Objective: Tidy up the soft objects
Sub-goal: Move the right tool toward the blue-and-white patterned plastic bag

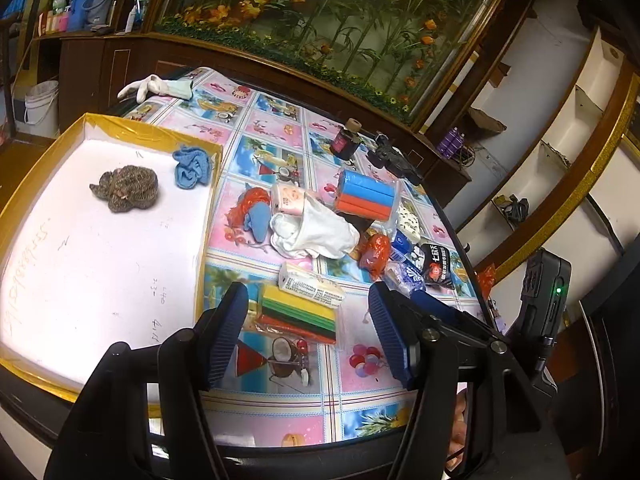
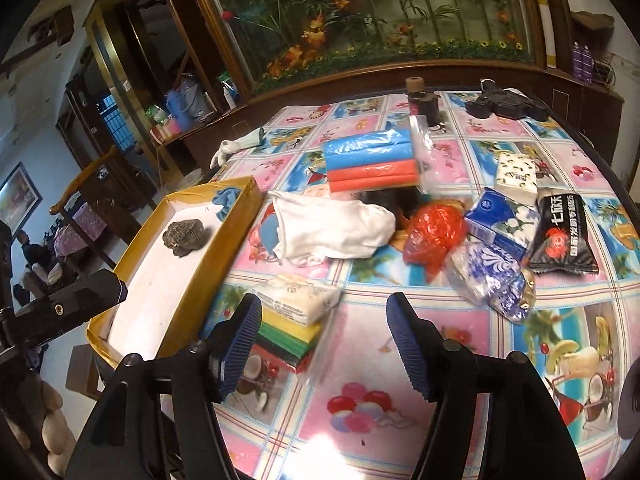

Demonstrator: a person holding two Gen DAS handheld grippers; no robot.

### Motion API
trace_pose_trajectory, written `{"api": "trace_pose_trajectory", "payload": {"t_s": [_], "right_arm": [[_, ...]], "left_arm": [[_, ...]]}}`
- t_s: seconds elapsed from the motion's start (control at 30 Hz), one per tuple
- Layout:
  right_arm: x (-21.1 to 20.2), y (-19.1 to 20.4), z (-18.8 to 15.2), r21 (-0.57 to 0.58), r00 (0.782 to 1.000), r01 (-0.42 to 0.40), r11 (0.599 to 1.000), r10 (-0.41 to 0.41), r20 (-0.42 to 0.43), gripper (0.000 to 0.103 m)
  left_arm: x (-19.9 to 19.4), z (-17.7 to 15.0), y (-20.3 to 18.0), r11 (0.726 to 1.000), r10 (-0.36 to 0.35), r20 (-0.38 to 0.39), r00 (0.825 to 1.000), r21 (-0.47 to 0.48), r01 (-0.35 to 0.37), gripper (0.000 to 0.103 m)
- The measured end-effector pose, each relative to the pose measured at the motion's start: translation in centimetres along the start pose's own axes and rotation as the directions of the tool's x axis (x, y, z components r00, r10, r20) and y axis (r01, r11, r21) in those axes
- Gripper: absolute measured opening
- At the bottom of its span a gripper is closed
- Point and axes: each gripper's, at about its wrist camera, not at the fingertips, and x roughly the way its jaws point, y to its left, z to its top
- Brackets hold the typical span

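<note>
Both grippers hover over a table point(image 1: 280, 408) covered in a glossy pink-and-blue picture-print cloth. The left gripper point(image 1: 308, 330) has its ribbed blue fingers point(image 1: 224, 332) spread apart with nothing pinched between them; below the gap lies a flat pack of yellow, green, black and red foam sheets point(image 1: 298, 314). The right gripper point(image 2: 328, 344) also has its fingers spread and empty, above the bare cloth.

A shallow gold-rimmed cardboard tray with a white floor point(image 1: 100, 264) sits at the left of the table. Inside it rest a brown-grey knitted bundle point(image 1: 124, 188) and, well apart in the far corner, a crumpled blue cloth point(image 1: 192, 168).

A white cloth glove point(image 2: 332, 228), a blue-and-orange sponge pack point(image 2: 370, 164) and an orange plastic bag point(image 2: 434, 236) lie heaped mid-table, outside the tray.
</note>
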Motion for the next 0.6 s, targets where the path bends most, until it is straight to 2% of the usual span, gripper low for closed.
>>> {"api": "trace_pose_trajectory", "payload": {"t_s": [0.33,0.6], "right_arm": [[-0.1,-2.0,-0.3,0.058,1.0,0.007,0.998,-0.006,-0.014,0.066],[1.2,-4.6,0.5,0.113,1.0,0.008,0.994,-0.007,-0.016,0.066]], "left_arm": [[1.4,-0.8,-0.3,1.0,0.014,-0.043,0.999,0.007,-0.014,0.061],[2.4,-0.4,0.7,0.998,0.065,-0.062,0.996,0.012,-0.064,0.061]]}}
